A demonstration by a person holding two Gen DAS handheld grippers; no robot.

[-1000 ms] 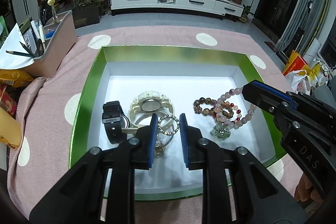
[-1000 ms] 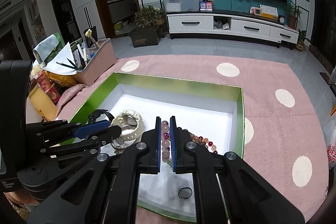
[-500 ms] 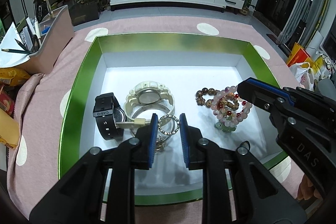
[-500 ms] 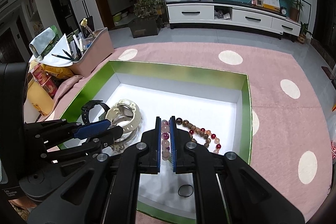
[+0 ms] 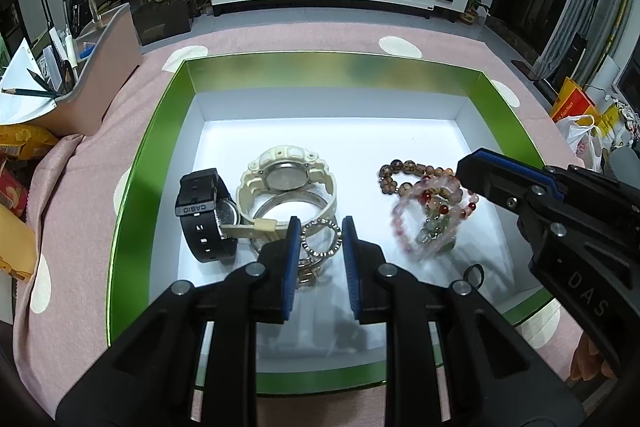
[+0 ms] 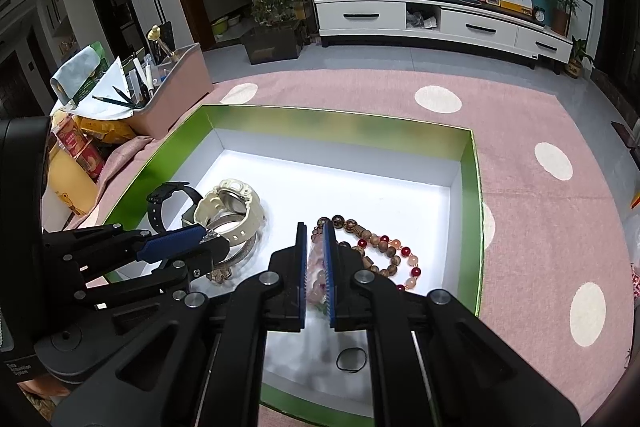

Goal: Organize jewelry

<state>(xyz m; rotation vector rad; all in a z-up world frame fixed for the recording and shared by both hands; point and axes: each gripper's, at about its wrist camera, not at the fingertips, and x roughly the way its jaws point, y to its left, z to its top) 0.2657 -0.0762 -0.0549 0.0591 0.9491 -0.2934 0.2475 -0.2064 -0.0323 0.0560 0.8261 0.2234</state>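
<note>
Pink-beaded bracelet [image 6: 316, 273] pinched in the right gripper [image 6: 315, 267] over the green box [image 6: 472, 219]; left gripper [image 5: 320, 239] grips a studded ring [image 5: 320, 239]. Next: release gently.

Shiny green box [image 5: 132, 195], white matt inside. Soft pink cloth [image 5: 76, 187] underneath. Glossy beads [image 5: 424, 195]. Matt plastic watches [image 5: 204, 215], shiny metal ring [image 5: 320, 239].

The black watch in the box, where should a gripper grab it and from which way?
Best guess: pinch the black watch across its strap, near the CASIO buckle, coming straight down from above. It lies on its side, so the band stands up as a narrow loop. Stay on its left, since the cream watch crowds its right side.
</note>
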